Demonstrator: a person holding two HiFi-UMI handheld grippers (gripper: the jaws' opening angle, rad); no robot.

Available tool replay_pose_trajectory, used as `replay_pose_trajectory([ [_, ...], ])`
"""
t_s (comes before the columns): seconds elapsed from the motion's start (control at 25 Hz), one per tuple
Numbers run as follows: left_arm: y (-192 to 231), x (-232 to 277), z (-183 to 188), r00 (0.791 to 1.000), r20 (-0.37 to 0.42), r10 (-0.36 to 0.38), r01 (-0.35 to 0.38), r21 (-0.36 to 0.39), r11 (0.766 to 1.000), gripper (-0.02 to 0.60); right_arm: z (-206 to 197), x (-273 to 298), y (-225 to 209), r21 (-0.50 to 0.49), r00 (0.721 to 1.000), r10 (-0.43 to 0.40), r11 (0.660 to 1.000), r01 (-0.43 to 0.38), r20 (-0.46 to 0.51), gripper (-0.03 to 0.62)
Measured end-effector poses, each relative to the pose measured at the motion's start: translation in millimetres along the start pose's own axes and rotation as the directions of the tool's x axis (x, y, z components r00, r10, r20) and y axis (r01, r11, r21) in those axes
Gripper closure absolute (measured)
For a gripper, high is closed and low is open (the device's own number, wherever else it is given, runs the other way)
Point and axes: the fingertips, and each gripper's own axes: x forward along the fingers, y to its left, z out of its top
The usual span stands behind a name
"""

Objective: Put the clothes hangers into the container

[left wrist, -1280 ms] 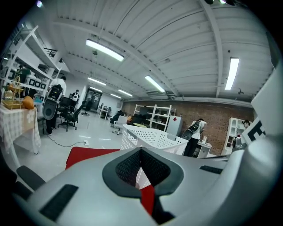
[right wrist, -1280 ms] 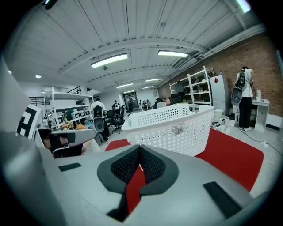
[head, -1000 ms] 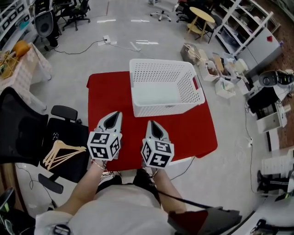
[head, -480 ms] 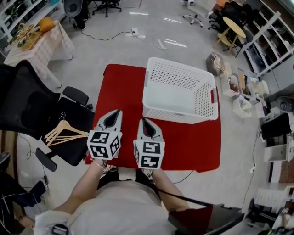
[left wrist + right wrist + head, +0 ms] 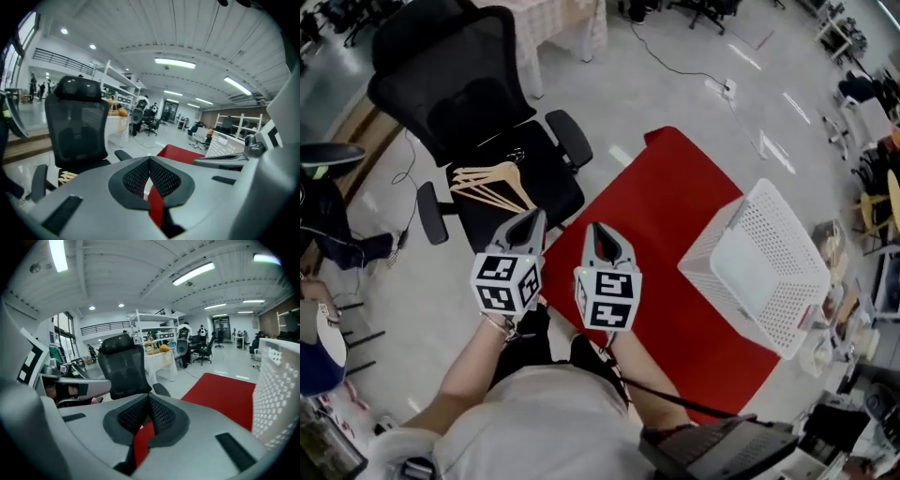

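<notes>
Head view: wooden hangers [image 5: 492, 185] stacked on seat of black office chair [image 5: 478, 84], well apart from white perforated basket [image 5: 764, 272] on red table [image 5: 666, 216]. Left gripper [image 5: 530, 225] & right gripper [image 5: 605, 242] side by side, aimed at chair, fingers pressed together on both, nothing pinched. Step, by my read: reach for hangers. Spread fingers before contact, pinch top hanger by shoulder bar, lift clear of armrest. Count: hangers approx 3, overlap hides exact no.; 1 basket, looks empty; 1 chair; 2 grippers.
</notes>
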Motion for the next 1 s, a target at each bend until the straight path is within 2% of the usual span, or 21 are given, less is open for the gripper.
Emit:
replay_pose_trajectory([
  [0.08,42.7,-15.5,-4.4,0.996,0.012,0.087,-0.086,-0.036,0.996,0.581,-0.6,27.3,29.5,-0.027,0.997,0.069,0.997,-0.07,-0.023,0.579],
  [0.16,78.4,-25.4,-7.8,0.99,0.018,0.138,-0.137,-0.06,0.989,0.581,-1.0,52.4,55.2,-0.019,0.993,0.113,0.993,-0.113,-0.042,0.579],
  [0.28,124.8,-36.6,-11.0,0.981,0.014,0.192,-0.19,-0.094,0.977,0.581,2.3,83.9,94.9,0.009,0.983,0.169,0.986,-0.169,-0.066,0.579],
  [0.4,162.2,-40.4,-7.7,0.976,0.008,0.219,-0.217,-0.112,0.97,0.581,9.5,112.2,127.1,-0.033,0.976,0.197,0.979,-0.201,-0.089,0.579],
  [0.56,210.8,-30.5,-1.6,0.972,0.004,0.233,-0.231,-0.13,0.964,0.581,15.6,158.1,155.3,-0.052,0.972,0.207,0.976,-0.214,-0.11,0.579],
  [0.68,248.2,-13.0,-6.9,0.975,-0.021,0.222,-0.222,-0.154,0.963,0.581,10.6,195.2,175.2,-0.029,0.964,0.22,0.974,-0.227,-0.15,0.579],
  [1.0,325.5,63.2,-4.0,0.984,-0.042,0.173,-0.178,-0.187,0.966,0.581,8.6,307.7,198.3,-0.003,0.953,0.221,0.974,-0.226,-0.206,0.579],
])
